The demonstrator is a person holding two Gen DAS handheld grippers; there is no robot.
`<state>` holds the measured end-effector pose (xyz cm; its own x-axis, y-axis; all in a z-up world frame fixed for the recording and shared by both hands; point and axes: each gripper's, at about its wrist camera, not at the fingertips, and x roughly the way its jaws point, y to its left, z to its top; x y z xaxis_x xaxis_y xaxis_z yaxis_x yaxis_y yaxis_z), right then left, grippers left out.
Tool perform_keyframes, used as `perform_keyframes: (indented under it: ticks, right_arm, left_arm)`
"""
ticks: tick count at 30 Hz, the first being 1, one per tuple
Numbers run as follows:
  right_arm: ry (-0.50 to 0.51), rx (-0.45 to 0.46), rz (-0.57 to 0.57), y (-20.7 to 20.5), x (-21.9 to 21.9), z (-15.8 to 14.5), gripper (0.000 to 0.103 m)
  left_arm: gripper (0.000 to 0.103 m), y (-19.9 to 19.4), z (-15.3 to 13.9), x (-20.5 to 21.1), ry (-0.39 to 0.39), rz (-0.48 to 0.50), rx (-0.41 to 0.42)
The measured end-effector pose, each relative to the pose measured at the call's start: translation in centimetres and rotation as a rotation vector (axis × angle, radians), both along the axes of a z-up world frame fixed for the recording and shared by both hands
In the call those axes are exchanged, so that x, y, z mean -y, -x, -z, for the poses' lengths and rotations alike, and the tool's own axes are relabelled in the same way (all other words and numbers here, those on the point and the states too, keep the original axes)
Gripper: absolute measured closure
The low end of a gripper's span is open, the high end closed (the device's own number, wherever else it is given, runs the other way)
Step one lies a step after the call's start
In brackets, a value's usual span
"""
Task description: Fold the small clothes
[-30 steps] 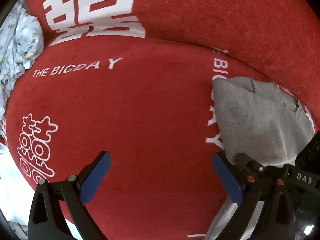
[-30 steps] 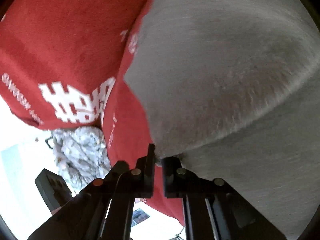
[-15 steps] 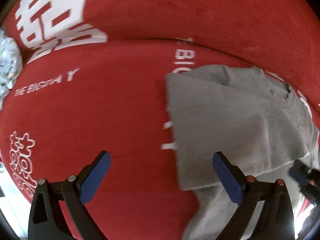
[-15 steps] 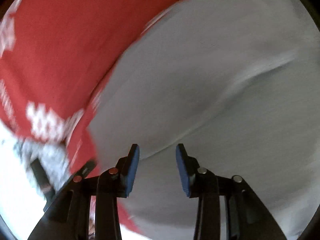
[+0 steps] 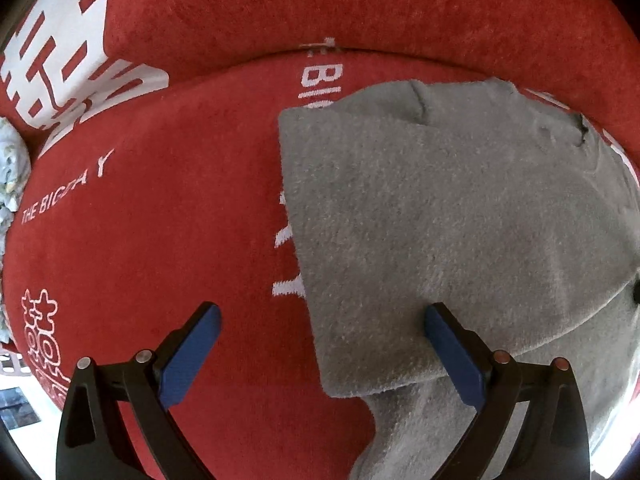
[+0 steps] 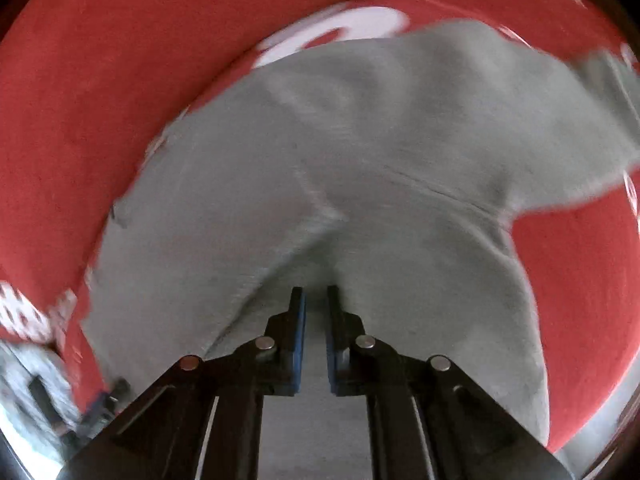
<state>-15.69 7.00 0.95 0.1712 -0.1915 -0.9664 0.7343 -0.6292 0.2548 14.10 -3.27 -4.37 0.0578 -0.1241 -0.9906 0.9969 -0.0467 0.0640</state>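
Note:
A grey fleece garment point(image 5: 440, 208) lies folded on a red cloth-covered surface point(image 5: 160, 220). In the left wrist view it fills the right half, and its left edge runs between the fingers. My left gripper point(image 5: 320, 344) is open, with its right pad over the garment and its left pad over the red cloth. In the right wrist view the grey garment point(image 6: 360, 160) fills the middle. My right gripper point(image 6: 316, 300) is nearly shut, with a narrow gap between the pads, right at a raised fold of the garment. I cannot tell whether cloth is pinched.
The red cloth bears white printed letters and characters point(image 5: 64, 48). A crumpled pale patterned garment point(image 5: 10, 168) lies at the far left edge. A dark object point(image 6: 44, 396) shows at the lower left of the right wrist view.
The right gripper opened, moved along the garment, then closed almost fully at a fold. The left gripper moved right, so the grey garment now lies under its right finger.

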Motion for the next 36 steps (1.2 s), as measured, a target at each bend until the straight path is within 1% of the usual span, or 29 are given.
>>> perform_keyframes:
  ticks: [1, 2, 4, 6, 7, 8, 9, 10, 12, 14, 15, 16, 17, 18, 20, 21, 23, 24, 25, 26, 27, 28, 29, 31, 33, 36]
  right_arm:
    - [-0.020, -0.016, 0.014, 0.4, -0.5, -0.3, 0.091]
    - [-0.025, -0.033, 0.017, 0.8, -1.0, -0.8, 0.091]
    - [0.025, -0.044, -0.015, 1.1, -1.3, -1.9, 0.091]
    - [0.083, -0.075, -0.064, 0.6, -0.5, -3.1, 0.090]
    - [0.110, -0.081, -0.100, 0.3, 0.3, -3.7, 0.082]
    - [0.124, -0.056, -0.103, 0.3, 0.8, -3.8, 0.071]
    - [0.131, -0.024, -0.090, 0.0, 1.3, -3.8, 0.041]
    - [0.125, 0.025, -0.041, 0.4, 1.2, -3.3, 0.029]
    - [0.106, 0.087, 0.046, 1.3, 0.9, -2.0, 0.029]
    - [0.112, 0.186, 0.152, 2.6, 0.9, 0.1, 0.044]
    - [0.120, 0.219, 0.179, 2.9, 1.1, 0.9, 0.062]
    - [0.126, 0.236, 0.191, 3.2, 1.5, 1.5, 0.087]
    - [0.140, 0.234, 0.178, 3.5, 2.3, 1.6, 0.096]
    - [0.169, 0.220, 0.152, 3.4, 2.9, 1.0, 0.096]
    - [0.243, 0.142, 0.049, 2.3, 3.4, -1.2, 0.096]
    - [0.246, 0.113, 0.020, 2.1, 3.4, -1.8, 0.096]
    - [0.169, 0.059, 0.010, 2.1, 3.0, -1.1, 0.095]
    - [0.073, 0.004, 0.011, 2.3, 2.6, -0.2, 0.090]
    - [0.027, -0.016, 0.012, 2.5, 2.2, 0.4, 0.088]
    - [0.051, -0.007, 0.025, 2.7, 1.5, 0.2, 0.088]
    - [0.044, -0.032, 0.018, 2.7, 1.2, -0.3, 0.085]
    - [0.018, -0.081, -0.002, 2.6, 1.0, -0.8, 0.083]
    - [0.022, -0.104, -0.019, 2.5, 0.9, -1.3, 0.082]
    - [0.076, -0.077, -0.040, 2.1, 0.9, -2.3, 0.082]
    - [0.113, -0.071, -0.084, 1.5, 1.6, -3.0, 0.082]
    - [0.150, -0.053, -0.162, -0.4, 3.1, -3.3, 0.082]
  left_arm:
    - [0.001, 0.1, -0.1, 0.0, -0.004, 0.007, 0.008]
    - [0.001, 0.2, -0.2, 0.0, -0.006, 0.016, 0.016]
    - [0.001, 0.5, -0.6, 0.0, -0.007, 0.027, 0.030]
    - [0.001, 0.8, -1.2, 0.0, 0.002, 0.033, 0.032]
    - [0.001, 0.9, -1.4, 0.0, 0.006, 0.034, 0.031]
    - [0.001, 1.1, -1.6, 0.1, 0.006, 0.035, 0.032]
    - [0.001, 1.2, -1.6, 0.0, 0.006, 0.034, 0.032]
    - [0.001, 1.3, -1.5, 0.1, 0.004, 0.033, 0.034]
    - [0.001, 1.8, -1.1, 0.1, -0.005, 0.037, 0.041]
    - [0.001, 2.2, -0.6, 0.0, -0.012, 0.048, 0.051]
    - [0.001, 2.5, -0.5, -0.1, -0.009, 0.052, 0.054]
    - [0.001, 2.5, -0.6, -0.1, -0.004, 0.055, 0.056]
    - [0.001, 2.5, -0.6, -0.2, -0.002, 0.055, 0.056]
    - [0.001, 2.5, -0.7, -0.2, -0.001, 0.056, 0.053]
    - [0.001, 2.4, -0.6, -0.4, 0.000, 0.056, 0.047]
    - [0.001, 2.3, -0.6, -0.5, 0.002, 0.056, 0.042]
    - [0.001, 2.1, -0.5, -0.5, 0.002, 0.055, 0.036]
    - [0.001, 1.9, -0.3, -0.4, -0.001, 0.055, 0.035]
    - [0.001, 1.7, -0.3, -0.2, -0.004, 0.055, 0.037]
    - [0.001, 1.8, -0.4, -0.2, -0.009, 0.053, 0.044]
    - [0.001, 1.7, -0.5, -0.1, -0.010, 0.053, 0.048]
    - [0.001, 1.6, -0.8, 0.0, -0.008, 0.056, 0.050]
    - [0.001, 1.7, -1.3, 0.0, 0.003, 0.058, 0.039]
    - [0.001, 2.0, -2.3, 0.0, 0.025, 0.058, 0.013]
    - [0.001, 2.5, -2.9, 0.2, 0.042, 0.063, 0.000]
    - [0.001, 3.8, -2.3, 0.7, 0.028, 0.071, 0.005]
